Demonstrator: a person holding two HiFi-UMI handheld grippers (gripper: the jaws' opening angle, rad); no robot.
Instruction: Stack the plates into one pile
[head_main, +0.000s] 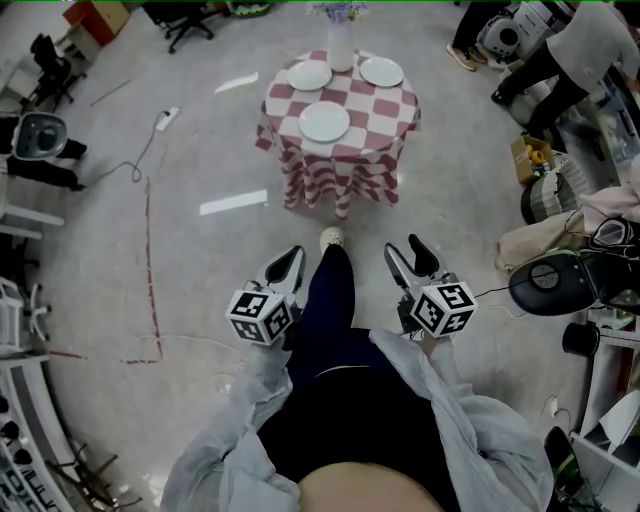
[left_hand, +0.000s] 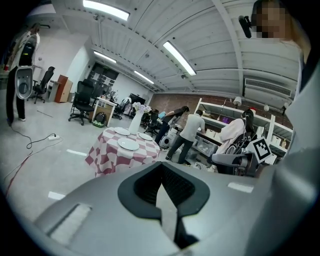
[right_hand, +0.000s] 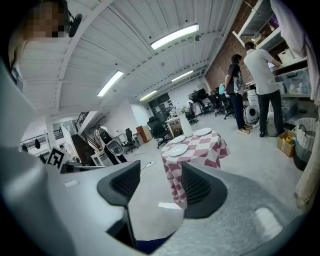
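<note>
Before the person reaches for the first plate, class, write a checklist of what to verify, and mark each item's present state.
1. Open, empty right claw: ok.
2. Open left claw: not ok, tips together.
3. Nothing on the near plate, far-left plate or far-right plate: ok.
4. Reach to the table: probably not ok; floor lies between.
5. Gap between the vase and the far plates: cannot tell.
</note>
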